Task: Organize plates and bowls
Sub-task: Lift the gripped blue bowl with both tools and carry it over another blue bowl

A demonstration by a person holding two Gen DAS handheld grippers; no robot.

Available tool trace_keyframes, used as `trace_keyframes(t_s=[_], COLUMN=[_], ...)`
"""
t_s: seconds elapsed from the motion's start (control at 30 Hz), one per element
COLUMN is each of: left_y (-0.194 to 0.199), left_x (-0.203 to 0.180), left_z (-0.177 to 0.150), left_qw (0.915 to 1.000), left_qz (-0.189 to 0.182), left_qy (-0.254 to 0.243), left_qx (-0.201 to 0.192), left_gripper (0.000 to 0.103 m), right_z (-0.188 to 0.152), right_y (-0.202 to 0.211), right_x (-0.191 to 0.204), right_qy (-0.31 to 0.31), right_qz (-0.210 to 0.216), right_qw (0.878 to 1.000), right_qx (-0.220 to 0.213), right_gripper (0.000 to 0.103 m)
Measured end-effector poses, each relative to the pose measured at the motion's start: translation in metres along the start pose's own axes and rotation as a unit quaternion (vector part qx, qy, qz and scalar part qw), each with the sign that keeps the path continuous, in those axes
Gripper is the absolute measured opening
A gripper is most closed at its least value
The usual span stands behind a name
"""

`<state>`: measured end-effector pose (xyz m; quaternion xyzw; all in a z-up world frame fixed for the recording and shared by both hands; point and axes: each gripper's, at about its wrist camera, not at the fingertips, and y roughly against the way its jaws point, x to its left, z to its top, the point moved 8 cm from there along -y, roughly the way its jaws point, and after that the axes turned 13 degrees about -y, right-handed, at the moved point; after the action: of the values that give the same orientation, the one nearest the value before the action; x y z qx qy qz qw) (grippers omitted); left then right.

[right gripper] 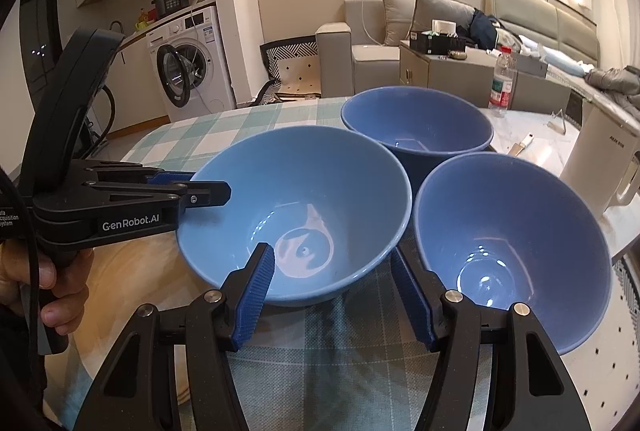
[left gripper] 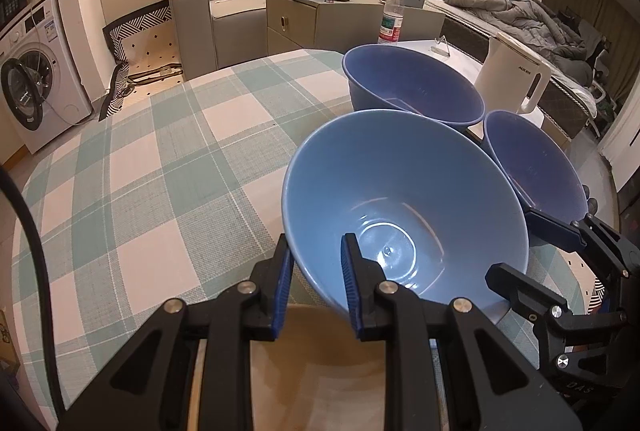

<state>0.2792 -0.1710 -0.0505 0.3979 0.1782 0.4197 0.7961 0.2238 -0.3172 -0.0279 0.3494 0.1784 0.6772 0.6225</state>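
Three blue bowls stand close together on the checked tablecloth (left gripper: 160, 151). My left gripper (left gripper: 316, 239) is shut on the near rim of the light blue bowl (left gripper: 404, 199), one pad inside and one outside. From the right wrist view that gripper (right gripper: 216, 191) bites the left rim of this bowl (right gripper: 296, 191). A darker bowl (right gripper: 416, 123) sits behind it and another bowl (right gripper: 512, 231) to its right. My right gripper (right gripper: 330, 251) is open, its fingers straddling the gap between the light bowl and the right bowl. It squeezes nothing.
A white kettle (right gripper: 600, 167) and a water bottle (right gripper: 502, 83) stand on the pale tabletop beyond the bowls. A tan round mat (left gripper: 320, 371) lies under my grippers. A hand (right gripper: 60, 291) holds the left gripper's handle. Sofa, cabinet and washing machine are beyond the table.
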Motion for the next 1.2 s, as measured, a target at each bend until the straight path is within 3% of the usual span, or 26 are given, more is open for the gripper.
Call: trace_keyframes(t_s=[0.5,1.2], left_y=[-0.01,0.015], left_x=[0.005,0.004], left_z=[0.0,0.003], left_qw=[1.0,0.9996], left_qz=[0.003,0.018], left_qy=[-0.002,-0.016], left_qx=[0.009,-0.013], left_gripper=[0.022,0.022], right_z=[0.004,0.01], right_y=[-0.013,0.005], right_x=[-0.001,0.012], right_qy=[-0.006,0.008], right_qz=[-0.008,0.011], right_qw=[1.0,1.0], right_qx=[0.001,-0.024], right_gripper=[0.063,0.063])
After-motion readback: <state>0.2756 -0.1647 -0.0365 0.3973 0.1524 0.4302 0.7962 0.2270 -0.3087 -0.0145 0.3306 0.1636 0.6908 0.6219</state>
